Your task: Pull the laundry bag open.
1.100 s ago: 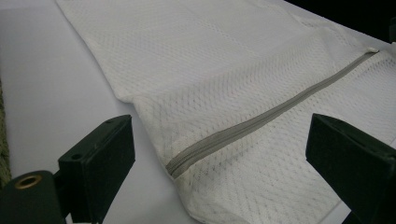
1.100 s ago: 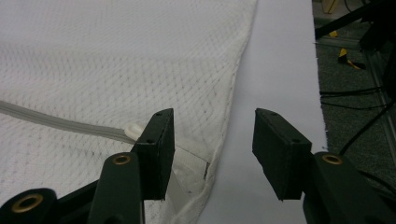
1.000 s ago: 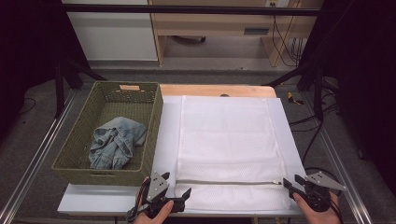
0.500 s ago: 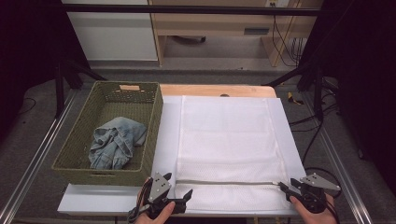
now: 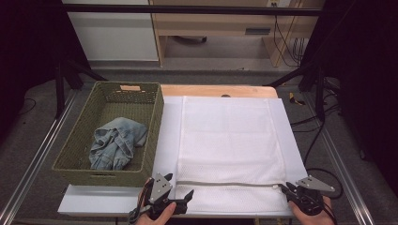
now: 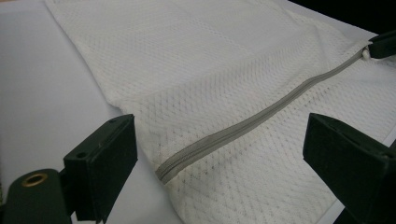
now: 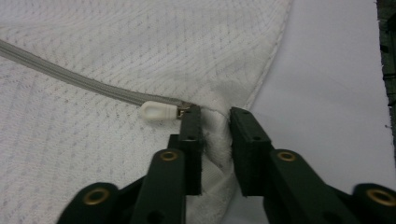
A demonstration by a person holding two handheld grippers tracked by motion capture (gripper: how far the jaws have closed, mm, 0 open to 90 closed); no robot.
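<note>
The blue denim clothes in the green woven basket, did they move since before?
No. The crumpled blue denim clothes lie in the same spot in the green woven basket, by its near left corner.

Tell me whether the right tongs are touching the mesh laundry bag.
Touching. In the right gripper view the right tongs have just been closing and pinch a fold of the mesh laundry bag beside the white zipper pull.

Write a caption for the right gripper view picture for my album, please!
The right tool pinches the white mesh bag beside its white zipper pull.
</note>
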